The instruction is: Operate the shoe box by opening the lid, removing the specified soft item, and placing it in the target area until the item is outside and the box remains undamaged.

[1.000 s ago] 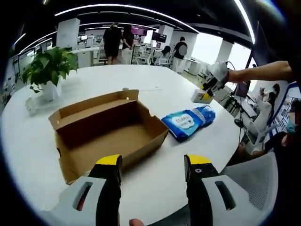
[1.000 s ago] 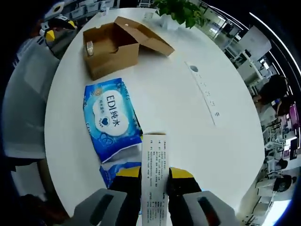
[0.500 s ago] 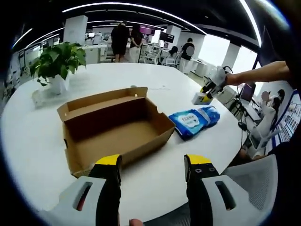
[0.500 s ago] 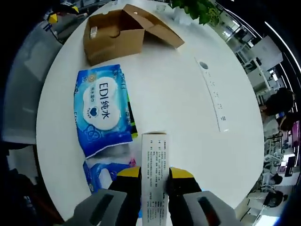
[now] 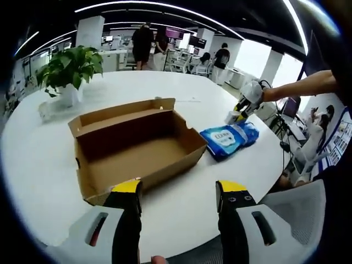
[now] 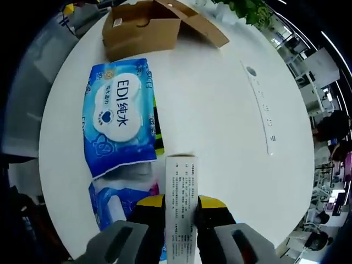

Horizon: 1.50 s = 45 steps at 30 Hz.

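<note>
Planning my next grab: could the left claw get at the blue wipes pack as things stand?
Probably yes. The left claw is open and empty, and bare table lies between it and the wipes pack. The right claw, shut on a small box, hangs close over the pack.

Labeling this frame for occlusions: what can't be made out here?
- Small white box: right gripper view, its lower end hidden between the right gripper jaws; its print too small to read.
- Second blue pack: right gripper view, partly under the wipes pack.
- Shoe box: left gripper view, near wall hides the front floor strip.
</note>
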Each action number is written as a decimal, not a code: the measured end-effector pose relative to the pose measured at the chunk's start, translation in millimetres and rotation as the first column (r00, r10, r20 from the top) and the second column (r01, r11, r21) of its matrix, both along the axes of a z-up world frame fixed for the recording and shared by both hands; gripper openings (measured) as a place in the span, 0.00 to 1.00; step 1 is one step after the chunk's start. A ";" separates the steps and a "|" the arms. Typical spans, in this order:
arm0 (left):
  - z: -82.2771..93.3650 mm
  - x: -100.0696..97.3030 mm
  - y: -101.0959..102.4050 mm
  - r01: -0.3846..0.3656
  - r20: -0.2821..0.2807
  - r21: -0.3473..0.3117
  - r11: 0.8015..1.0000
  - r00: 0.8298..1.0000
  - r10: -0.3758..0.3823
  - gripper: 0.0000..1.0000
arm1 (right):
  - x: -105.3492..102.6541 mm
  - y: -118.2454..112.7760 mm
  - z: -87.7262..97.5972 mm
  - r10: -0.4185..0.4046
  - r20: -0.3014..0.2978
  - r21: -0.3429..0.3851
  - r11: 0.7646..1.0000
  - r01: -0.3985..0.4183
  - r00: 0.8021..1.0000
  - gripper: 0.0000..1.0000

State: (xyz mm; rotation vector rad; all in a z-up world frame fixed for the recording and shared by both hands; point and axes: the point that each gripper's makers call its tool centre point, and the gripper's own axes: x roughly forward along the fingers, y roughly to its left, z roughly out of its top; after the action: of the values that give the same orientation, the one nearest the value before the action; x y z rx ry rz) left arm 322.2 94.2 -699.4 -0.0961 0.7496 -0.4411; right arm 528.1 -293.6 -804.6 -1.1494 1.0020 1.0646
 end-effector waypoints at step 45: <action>-9.9 -6.6 -0.5 0.013 -0.033 0.018 1.000 0.999 -0.013 0.55 | 15.8 -20.5 -31.7 0.118 -0.019 -0.104 0.987 -0.119 0.993 0.24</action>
State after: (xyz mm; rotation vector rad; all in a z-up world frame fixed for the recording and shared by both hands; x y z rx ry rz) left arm 315.6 93.6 -709.3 -0.0816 0.7863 -0.4458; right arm 543.9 -314.1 -836.3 -1.3029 1.0197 1.1254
